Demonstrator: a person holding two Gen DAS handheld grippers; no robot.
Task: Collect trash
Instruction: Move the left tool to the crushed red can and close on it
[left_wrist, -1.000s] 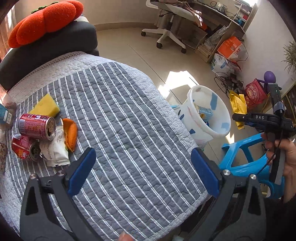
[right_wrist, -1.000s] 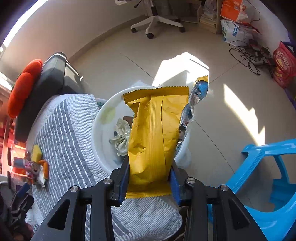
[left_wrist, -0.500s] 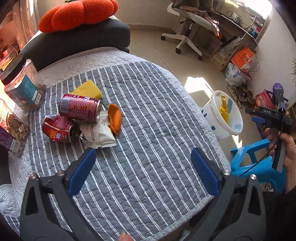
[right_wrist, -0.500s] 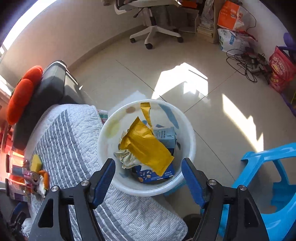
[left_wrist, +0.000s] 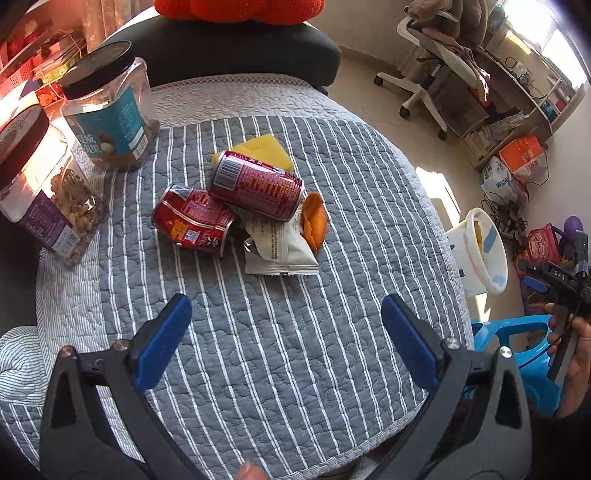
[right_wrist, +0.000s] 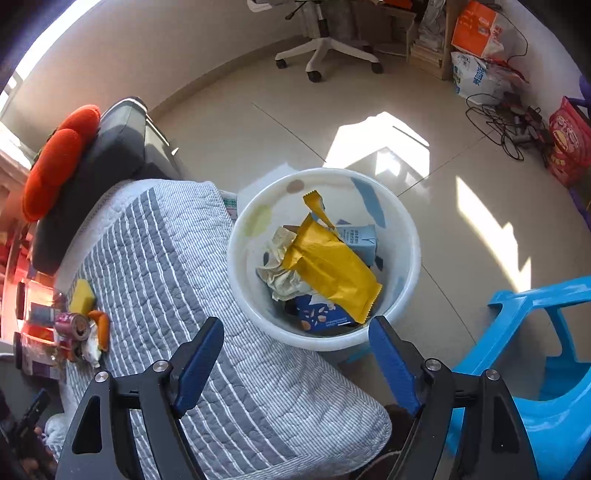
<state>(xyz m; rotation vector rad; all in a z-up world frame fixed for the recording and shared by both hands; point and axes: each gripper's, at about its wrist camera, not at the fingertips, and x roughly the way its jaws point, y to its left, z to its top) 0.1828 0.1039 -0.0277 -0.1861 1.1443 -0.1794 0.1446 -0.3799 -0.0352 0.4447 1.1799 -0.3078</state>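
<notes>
Now both tools wide apart, empty — right tool (right_wrist: 296, 349) just opened above bin (right_wrist: 413, 254) w/ yellow wrapper (right_wrist: 332, 269).

Right claw (right_wrist: 295, 354) released yellow wrapper (right_wrist: 332, 266) into bin (right_wrist: 240, 266).

Sunlit beige tile floor (right_wrist: 369, 122), white office chair (right_wrist: 325, 40), blue plastic chair (right_wrist: 535, 350).

The quilt (left_wrist: 280, 332) was grey with white stripes; on it lay two red cans (left_wrist: 255, 184), a yellow sponge (left_wrist: 266, 147). Beside it, the white bin (right_wrist: 402, 236) held a yellow wrapper (right_wrist: 332, 269).
</notes>
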